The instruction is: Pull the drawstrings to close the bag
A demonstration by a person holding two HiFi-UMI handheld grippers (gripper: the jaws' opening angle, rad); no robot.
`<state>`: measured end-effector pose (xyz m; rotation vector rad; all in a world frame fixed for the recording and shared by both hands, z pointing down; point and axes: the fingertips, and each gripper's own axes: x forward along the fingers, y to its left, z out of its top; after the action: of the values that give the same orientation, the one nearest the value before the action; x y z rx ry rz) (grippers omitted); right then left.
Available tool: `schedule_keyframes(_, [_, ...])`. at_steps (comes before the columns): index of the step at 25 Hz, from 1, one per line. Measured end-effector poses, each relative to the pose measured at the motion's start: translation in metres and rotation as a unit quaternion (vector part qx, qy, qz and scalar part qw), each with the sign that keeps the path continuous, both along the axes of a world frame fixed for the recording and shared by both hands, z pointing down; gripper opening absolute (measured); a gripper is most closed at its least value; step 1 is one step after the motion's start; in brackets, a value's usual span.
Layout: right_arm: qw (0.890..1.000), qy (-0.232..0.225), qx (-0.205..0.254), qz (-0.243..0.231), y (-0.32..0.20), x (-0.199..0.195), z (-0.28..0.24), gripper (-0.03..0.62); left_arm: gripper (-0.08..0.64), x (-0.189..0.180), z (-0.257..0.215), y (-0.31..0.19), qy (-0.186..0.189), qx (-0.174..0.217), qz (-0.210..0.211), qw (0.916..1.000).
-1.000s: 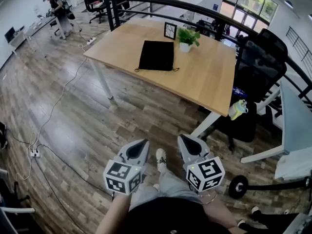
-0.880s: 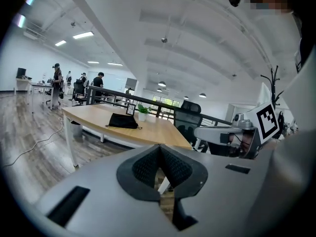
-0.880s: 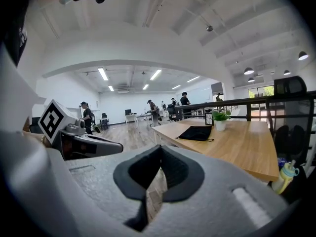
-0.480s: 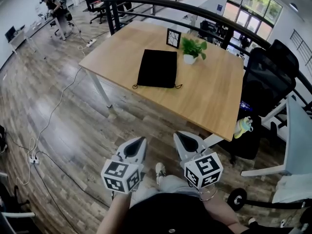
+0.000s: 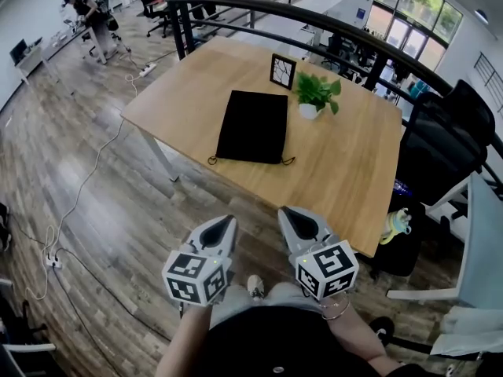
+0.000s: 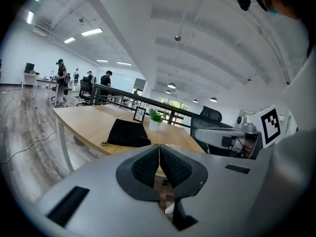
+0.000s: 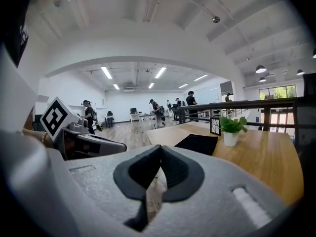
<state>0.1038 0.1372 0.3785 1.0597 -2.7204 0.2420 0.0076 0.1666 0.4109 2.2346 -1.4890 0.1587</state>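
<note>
A flat black drawstring bag (image 5: 253, 126) lies on the wooden table (image 5: 346, 171), its mouth toward me, with a cord loop at each near corner (image 5: 212, 161). The bag also shows in the left gripper view (image 6: 127, 133) and the right gripper view (image 7: 199, 143). My left gripper (image 5: 226, 223) and right gripper (image 5: 292, 214) hang side by side in front of my body, short of the table's near edge and well apart from the bag. Both are shut with nothing between the jaws.
On the table behind the bag stand a small potted plant (image 5: 314, 95) and a picture frame (image 5: 282, 71). A black office chair (image 5: 444, 144) is at the table's right side. Cables (image 5: 86, 187) run over the wooden floor at left. People stand at desks far back left.
The table and bag have come nearer and lower in the head view as I walk toward them. Both grippers stay shut, held side by side.
</note>
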Motion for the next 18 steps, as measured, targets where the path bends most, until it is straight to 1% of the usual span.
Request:
schedule_keyframes(4, [1.000,-0.006,-0.011,0.000,-0.009,0.004,0.001,0.000,0.015,0.007,0.000,-0.009,-0.002,-0.004,0.016,0.9999])
schedule_keyframes(8, [1.000,-0.010,-0.026,0.007,-0.018,0.006,0.008,0.000,0.015,0.005,0.007,-0.018,-0.005,-0.017,0.023,0.9996])
schedule_keyframes(13, [0.999,0.001,-0.046,0.018,-0.032,0.003,0.022,0.000,0.015,-0.004,0.022,-0.037,0.002,-0.041,0.032,0.9987])
schedule_keyframes(18, [0.998,0.007,-0.057,0.037,-0.064,-0.008,0.031,0.000,0.015,-0.023,0.031,-0.070,0.009,-0.055,0.039,0.9977])
